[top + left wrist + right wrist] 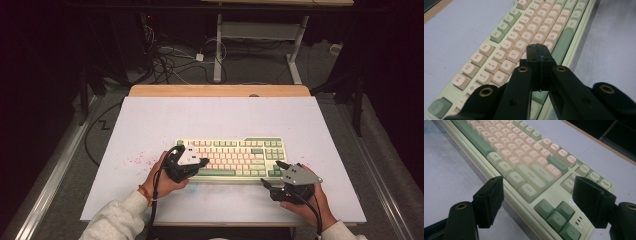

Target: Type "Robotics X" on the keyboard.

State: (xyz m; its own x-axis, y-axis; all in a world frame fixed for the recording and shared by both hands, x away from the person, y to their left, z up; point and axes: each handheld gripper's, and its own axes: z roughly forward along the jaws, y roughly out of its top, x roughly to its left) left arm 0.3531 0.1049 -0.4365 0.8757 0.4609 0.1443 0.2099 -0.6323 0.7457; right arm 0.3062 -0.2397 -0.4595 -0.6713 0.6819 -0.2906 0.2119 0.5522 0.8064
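A pale green keyboard (232, 156) with cream and green keys lies on the white mat. My left gripper (201, 162) hovers over the keyboard's left end. In the left gripper view the keyboard (506, 47) runs away from me, and my left gripper (539, 50) has its two pads pressed together with nothing between them, above the letter keys. My right gripper (269, 174) sits at the keyboard's front right corner. In the right gripper view, my right gripper (541, 195) stands open, its jaws wide apart over the arrow keys of the keyboard (524, 167).
The white mat (150, 125) covers a wooden table (220, 90); faint red specks mark it left of the keyboard. Beyond the far edge are table legs and cables (170, 57) on the floor. Metal rails run along both sides.
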